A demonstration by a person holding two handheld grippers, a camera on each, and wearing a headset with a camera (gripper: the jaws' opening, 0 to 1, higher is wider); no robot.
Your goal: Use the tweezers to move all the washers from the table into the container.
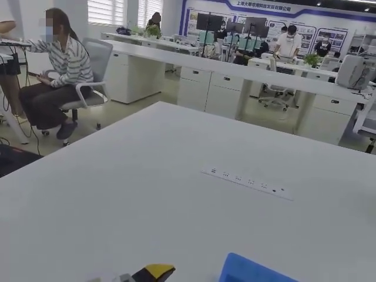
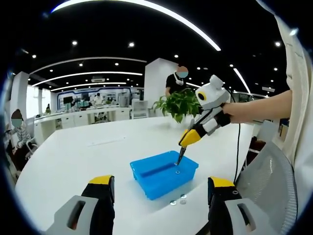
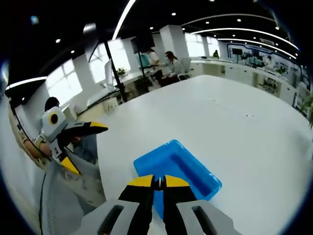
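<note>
White tabletop fills the head view's lower half, a power strip right of centre. At the bottom edge a corner of the blue container shows, with a gripper left of it.

Left gripper view: the left gripper gapes released at the bottom. The container sits centre, with washers on the table just below it. At upper right the right gripper pinches the tweezers, tips down in the container.

Right gripper view: its jaws are clenched on the tweezers above the container, low centre.
</note>
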